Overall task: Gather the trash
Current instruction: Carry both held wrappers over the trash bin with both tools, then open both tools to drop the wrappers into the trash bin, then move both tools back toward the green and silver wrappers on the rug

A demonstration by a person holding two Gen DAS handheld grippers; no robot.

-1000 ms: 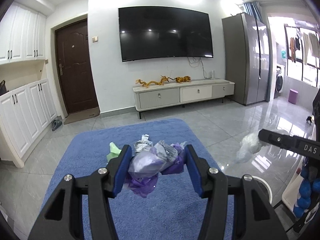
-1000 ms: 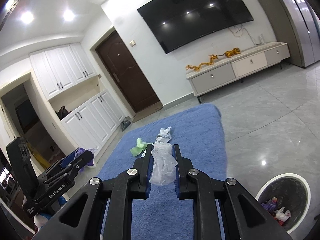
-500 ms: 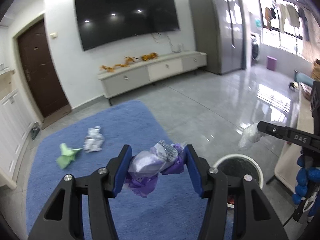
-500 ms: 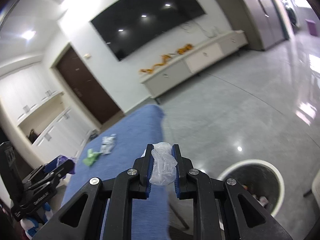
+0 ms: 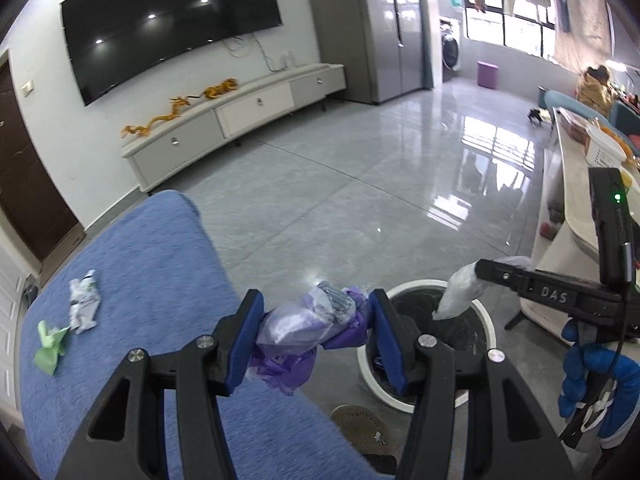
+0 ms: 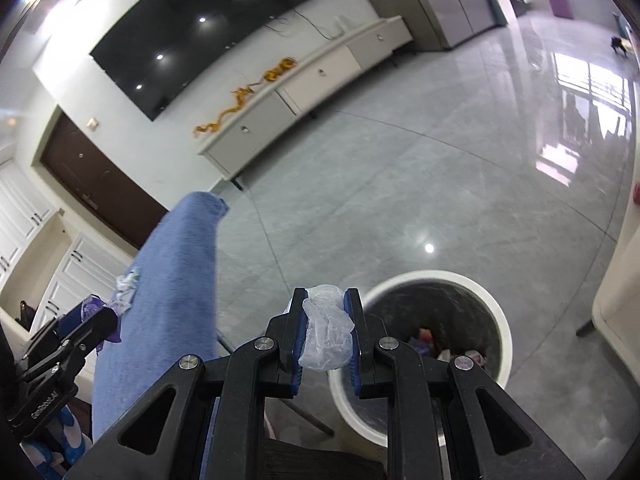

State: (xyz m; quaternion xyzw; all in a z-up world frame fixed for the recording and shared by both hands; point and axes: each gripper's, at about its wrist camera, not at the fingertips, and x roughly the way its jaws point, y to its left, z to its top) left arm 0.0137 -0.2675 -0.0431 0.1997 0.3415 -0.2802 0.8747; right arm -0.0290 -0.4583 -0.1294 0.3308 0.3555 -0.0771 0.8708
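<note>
My left gripper [image 5: 316, 320] is shut on a crumpled purple plastic wad [image 5: 304, 332], held at the right edge of the blue tablecloth [image 5: 140, 264], just left of the white trash bin [image 5: 476, 312]. My right gripper [image 6: 325, 328] is shut on a clear plastic wad [image 6: 326, 338], held over the bin's left rim [image 6: 400, 280]; it shows in the left wrist view [image 5: 460, 292] above the bin. A green scrap [image 5: 50, 346] and a white wrapper [image 5: 84, 306] lie on the cloth.
The bin [image 6: 444, 344] holds several pieces of trash. A white TV console [image 5: 236, 120] stands by the far wall under a black TV. A pale counter [image 5: 572, 216] runs along the right. Grey glossy tiles cover the floor.
Both grippers have swung right from over the blue cloth to the trash bin, still holding their wads. The bin is now close below them.
</note>
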